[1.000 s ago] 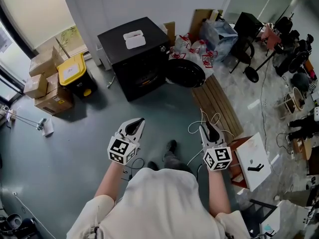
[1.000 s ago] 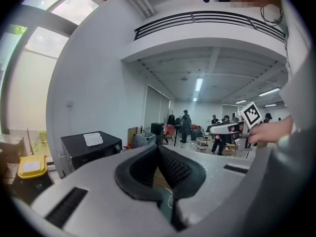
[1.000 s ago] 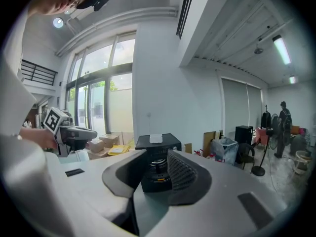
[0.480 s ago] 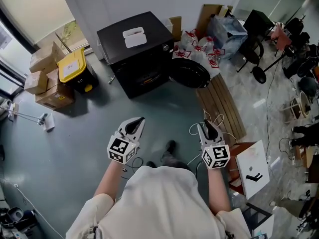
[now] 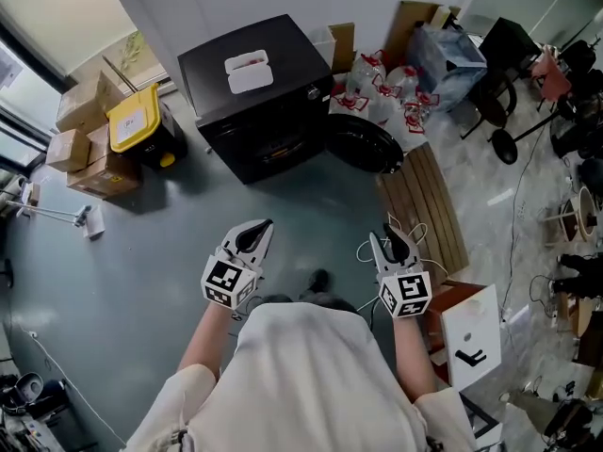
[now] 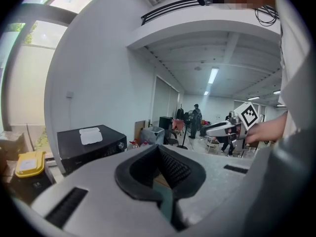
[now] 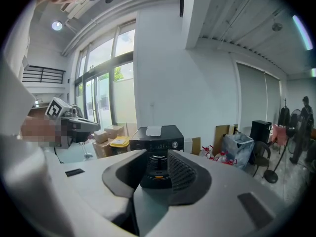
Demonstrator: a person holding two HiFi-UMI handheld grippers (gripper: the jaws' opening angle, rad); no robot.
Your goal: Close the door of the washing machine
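The left tongs point(image 5: 256, 229), held out in a person's hand over a grey-green floor point(image 5: 122, 243), show their tips meeting with nothing between them. Beside them the right tongs point(image 5: 396, 238) stand partly apart and empty, each pair carrying a cube of black-and-white square markers. Straight ahead of both tongs, well apart from them, sits the black washing machine point(image 5: 259, 111) against a white wall. Its round door point(image 5: 363, 144) hangs swung open on the side ahead of the right tongs. In the right gripper view the machine's front shows in the gap between the pads. A white tray-like object point(image 5: 248, 72) lies on the machine's lid. Beyond the left tongs stand a yellow-lidded bin point(image 5: 132, 125) and stacked cardboard boxes point(image 5: 80, 121) by a tall window. Ahead of the right tongs lie a slatted wooden board point(image 5: 424, 205) and white bags point(image 5: 377, 92) with red print too small to read.
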